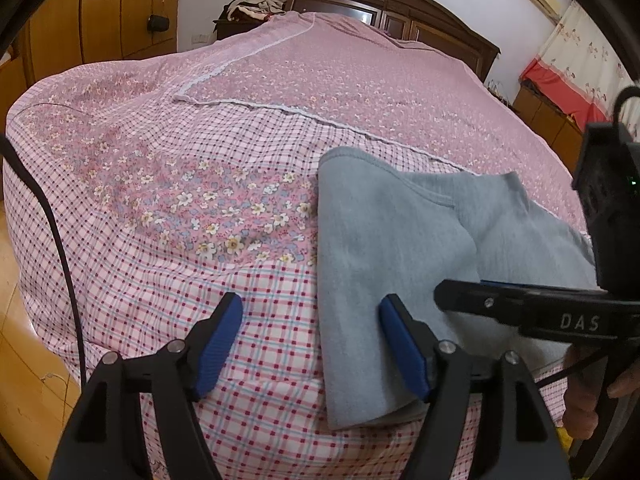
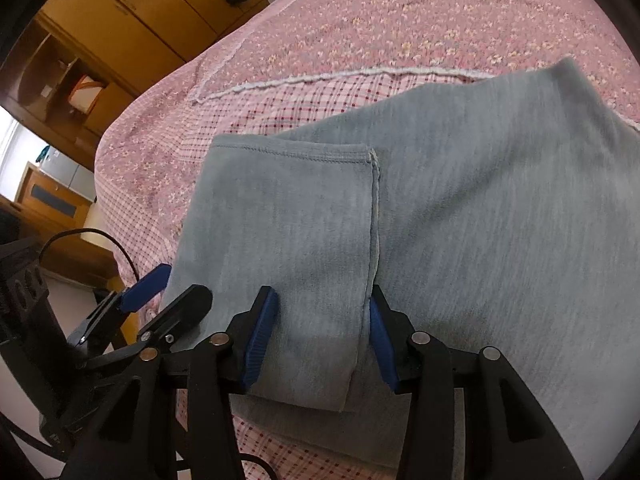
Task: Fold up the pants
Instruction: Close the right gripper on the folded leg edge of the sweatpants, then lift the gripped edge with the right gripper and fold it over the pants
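A bedroom: a bed (image 1: 280,92) under a pink floral and checked cover fills both views, with a dark headboard (image 1: 384,4) at 12 o'clock and a wooden wardrobe (image 1: 100,12) at 10 o'clock in the left view. The grey pants (image 2: 460,208) lie on the cover near its front edge, one folded layer with a stitched hem on top. The left gripper (image 1: 312,344) hangs over the pants' left edge, jaws wide apart; its right pad sits over the cloth, its left pad over bare cover, and they grip nothing. The right gripper (image 2: 322,340) straddles the folded top layer, jaws partly open with the cloth between them; whether the pads press on it I cannot tell. In the left view it enters at 3 o'clock, above the pants
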The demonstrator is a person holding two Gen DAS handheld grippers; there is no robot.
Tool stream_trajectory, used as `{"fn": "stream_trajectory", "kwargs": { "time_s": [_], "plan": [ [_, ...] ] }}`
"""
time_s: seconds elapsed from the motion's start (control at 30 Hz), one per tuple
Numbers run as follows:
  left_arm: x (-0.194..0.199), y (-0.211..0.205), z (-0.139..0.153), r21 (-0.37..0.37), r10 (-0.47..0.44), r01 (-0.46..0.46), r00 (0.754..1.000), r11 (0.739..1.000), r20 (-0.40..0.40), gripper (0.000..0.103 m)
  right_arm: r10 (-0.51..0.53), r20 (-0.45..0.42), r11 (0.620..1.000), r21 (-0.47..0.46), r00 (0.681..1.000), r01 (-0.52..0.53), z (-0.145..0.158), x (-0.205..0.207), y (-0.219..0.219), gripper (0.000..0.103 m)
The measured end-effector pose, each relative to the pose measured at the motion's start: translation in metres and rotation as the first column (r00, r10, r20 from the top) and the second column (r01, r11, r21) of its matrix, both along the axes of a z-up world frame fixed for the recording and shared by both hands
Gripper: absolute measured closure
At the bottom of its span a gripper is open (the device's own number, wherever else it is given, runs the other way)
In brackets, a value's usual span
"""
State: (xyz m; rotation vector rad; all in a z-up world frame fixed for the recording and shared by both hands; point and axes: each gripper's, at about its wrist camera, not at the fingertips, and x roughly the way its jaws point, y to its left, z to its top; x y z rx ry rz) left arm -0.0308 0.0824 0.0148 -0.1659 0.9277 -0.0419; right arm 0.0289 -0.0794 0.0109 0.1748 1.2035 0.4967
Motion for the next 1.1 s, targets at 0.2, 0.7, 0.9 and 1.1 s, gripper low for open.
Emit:
{"fn": "stream_trajectory", "kwargs": {
  "time_s": [0.2,0.7,0.9,1.1],
  "plan": [
    [-0.001,0.002,0.001,-0.007,0.002,-0.002,1.0,1.0,0.0,0.027,0.013,0.09,1.0,0.027,0.996,-0.015,0.017,-0.008,0.004,0.081],
    [-0.001,0.001,0.0,-0.007,0.006,-0.006,1.0,1.0,-0.002,0.026,-0.005,0.025,1.0,0.018,1.0,0.005,0.002,0.001,0.012,0.081],
    [-0.004,0.004,0.005,-0.025,0.008,-0.007,1.0,1.0,0.017,0.026,0.009,0.101,0.998,0.065,0.995,-0.015,0.02,-0.008,0.006,0.095],
    [-0.01,0.004,0.018,-0.035,-0.002,0.004,0.999,0.999,0.042,0.026,0.017,0.154,0.993,0.114,0.988,-0.035,0.043,-0.015,0.001,0.096]
  ]
}}
